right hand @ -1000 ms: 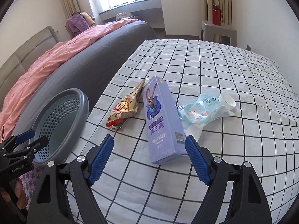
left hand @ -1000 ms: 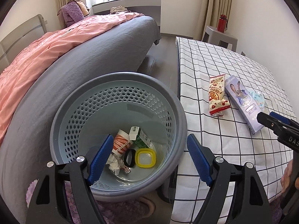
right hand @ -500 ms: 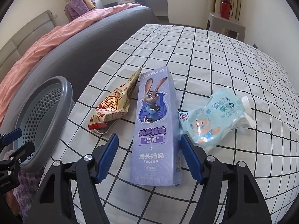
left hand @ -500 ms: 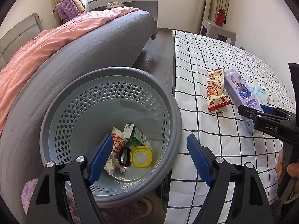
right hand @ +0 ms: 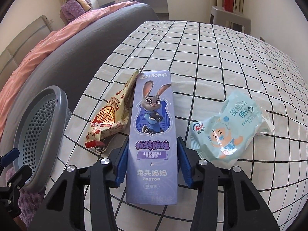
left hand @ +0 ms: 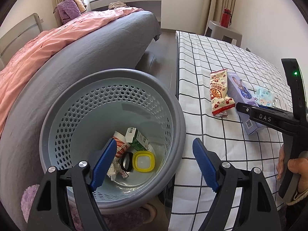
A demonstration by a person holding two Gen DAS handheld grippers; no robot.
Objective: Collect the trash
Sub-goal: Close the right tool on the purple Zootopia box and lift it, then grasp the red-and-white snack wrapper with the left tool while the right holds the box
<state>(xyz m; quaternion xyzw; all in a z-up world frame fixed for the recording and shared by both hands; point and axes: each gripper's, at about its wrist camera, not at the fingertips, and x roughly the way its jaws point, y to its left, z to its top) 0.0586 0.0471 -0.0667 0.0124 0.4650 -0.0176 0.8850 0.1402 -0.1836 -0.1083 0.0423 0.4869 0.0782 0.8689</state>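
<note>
Step in hand: grasping the next piece of trash. The right gripper [right hand: 152,162] straddles the near half of the purple box [right hand: 152,134], which lies flat on the checked tabletop [right hand: 221,57]; the jaws are closing, blue pads right at the box's long sides, but firm contact can't be confirmed, so it doesn't count as gripped yet. A snack wrapper [right hand: 109,121] lies just left of the box, touching or overlapping its edge, and a wipes pack [right hand: 227,132] sits near on the right, apart from it. The left gripper [left hand: 154,161] hangs released over the bin [left hand: 179,127], holding nothing; the bin stands beside the tabletop's left edge with some trash already inside. Next move probably calls for finishing the clamp, lifting the box clear without dragging the wrapper, then carrying it left over the bin rim and letting go. The wrapper and pack remain to be collected.
</note>
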